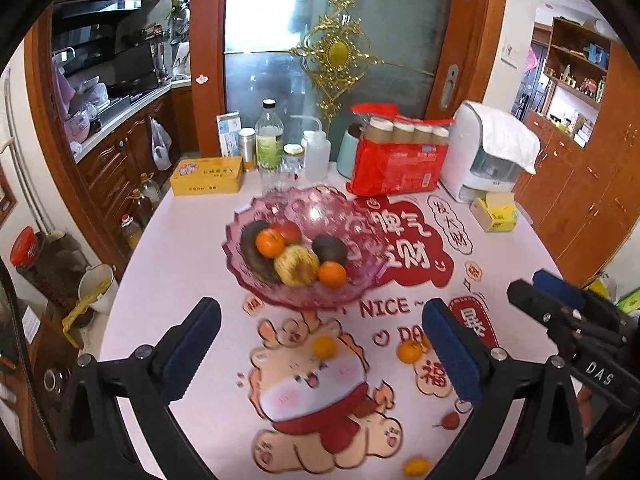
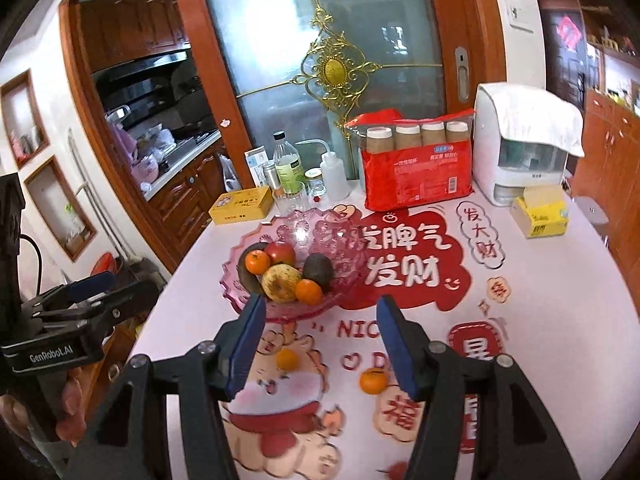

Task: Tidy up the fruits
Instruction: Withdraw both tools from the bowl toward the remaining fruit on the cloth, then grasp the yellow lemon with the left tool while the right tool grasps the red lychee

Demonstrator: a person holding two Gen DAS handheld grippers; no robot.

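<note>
Fruits are seen gathered in the pink glass bowl (image 1: 304,248), which is set near the middle of the table (image 1: 192,280), toward its far edge, on a printed cartoon cloth. Inside the bowl, a yellowish apple (image 1: 297,265) is packed at the front, a red apple (image 1: 287,231) at the back, a dark avocado (image 1: 329,249) on the right, and two tangerines (image 1: 270,242) are tucked against them. A dark rounded shape is made out on the bowl's left side, but what it is cannot be told.

Behind the bowl, along the far edge, a red pack of paper cups (image 1: 400,152) is stood upright, with a white appliance (image 1: 480,152) under a cloth toward the far right corner and a yellow tin (image 1: 207,175) toward the far left.

Nearer the front edge, a loose tangerine (image 1: 409,351) is left on the cloth, well apart from the bowl.

The left gripper (image 1: 320,344) is held spread wide, nothing between its blue pads. The right gripper (image 2: 320,340) is held partly apart, likewise with nothing gripped; the bowl is framed beyond its fingertips.
</note>
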